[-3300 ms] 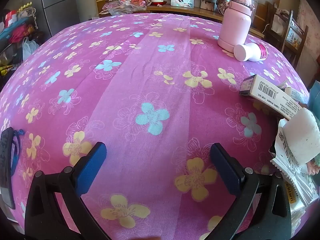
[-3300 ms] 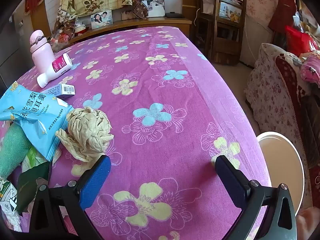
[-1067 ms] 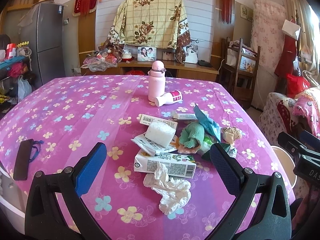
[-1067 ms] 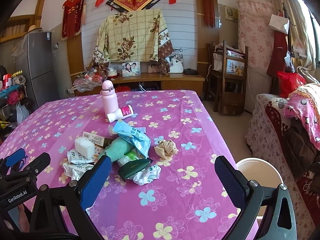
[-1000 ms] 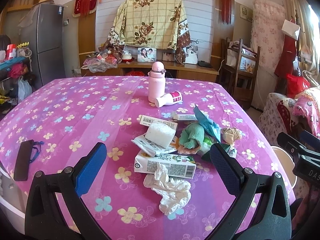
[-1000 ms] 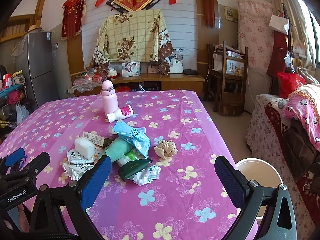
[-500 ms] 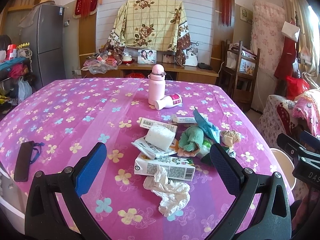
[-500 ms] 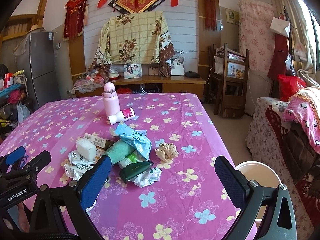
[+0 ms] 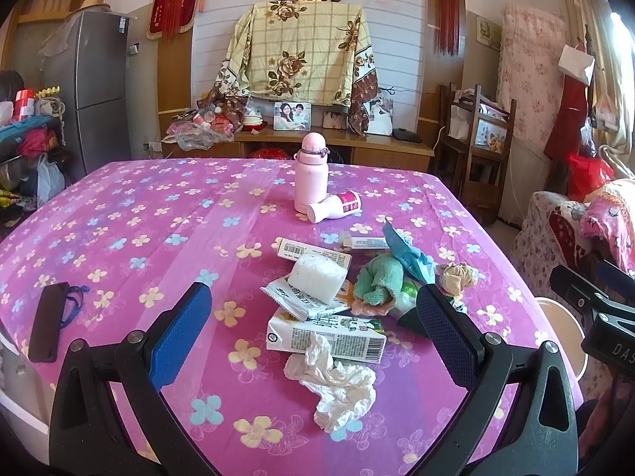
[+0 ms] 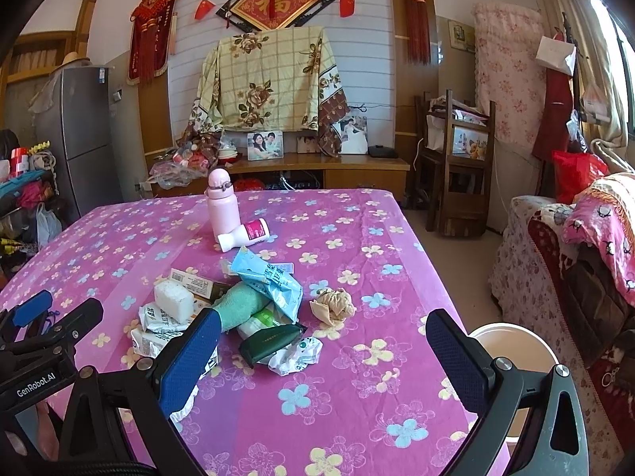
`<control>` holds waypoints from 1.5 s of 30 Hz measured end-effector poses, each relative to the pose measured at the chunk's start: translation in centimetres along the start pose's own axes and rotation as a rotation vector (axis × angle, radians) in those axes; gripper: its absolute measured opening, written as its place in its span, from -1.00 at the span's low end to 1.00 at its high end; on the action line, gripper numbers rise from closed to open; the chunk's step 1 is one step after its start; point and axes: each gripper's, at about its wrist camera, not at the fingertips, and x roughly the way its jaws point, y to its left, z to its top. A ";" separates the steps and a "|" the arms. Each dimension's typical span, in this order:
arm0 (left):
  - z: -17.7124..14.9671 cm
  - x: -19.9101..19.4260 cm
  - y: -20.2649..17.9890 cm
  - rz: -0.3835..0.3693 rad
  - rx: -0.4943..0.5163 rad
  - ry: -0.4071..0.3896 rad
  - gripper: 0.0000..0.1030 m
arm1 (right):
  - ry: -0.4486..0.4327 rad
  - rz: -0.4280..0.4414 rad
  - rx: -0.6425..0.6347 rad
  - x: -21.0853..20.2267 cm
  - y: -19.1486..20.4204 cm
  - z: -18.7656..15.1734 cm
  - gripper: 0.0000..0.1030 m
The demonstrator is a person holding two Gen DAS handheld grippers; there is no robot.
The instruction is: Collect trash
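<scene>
A heap of trash lies on the pink flowered table [image 9: 131, 214]: a crumpled white tissue [image 9: 337, 382], a milk carton [image 9: 325, 337], a white foam block [image 9: 317, 277], a green cloth [image 9: 377, 281], a blue snack bag [image 10: 270, 277], a brown paper ball [image 10: 333, 303] and a dark green packet [image 10: 272, 341]. My left gripper [image 9: 313, 337] is open and empty, held above the table's near edge. My right gripper [image 10: 323, 351] is open and empty, to the right of the heap. A white bin [image 10: 512, 347] stands on the floor beside the table.
A pink flask [image 9: 311, 174] stands beyond the heap with a white bottle [image 9: 335, 206] lying beside it. A black phone [image 9: 47, 325] lies at the table's left edge. A sofa [image 10: 575, 261] is at the right, wooden chairs [image 10: 456, 166] behind.
Both grippers have risen and pulled back from close over the tablecloth, so the whole table and heap show. Over the last second they have barely moved.
</scene>
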 end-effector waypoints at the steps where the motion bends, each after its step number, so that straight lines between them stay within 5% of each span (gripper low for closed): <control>1: -0.1 0.0 0.0 0.001 -0.001 0.000 0.99 | 0.000 -0.001 -0.001 0.0 0.0 0.0 0.99; 45: 0.0 -0.2 0.2 0.002 -0.001 0.005 0.99 | 0.033 -0.011 0.012 0.8 -0.6 -0.8 0.99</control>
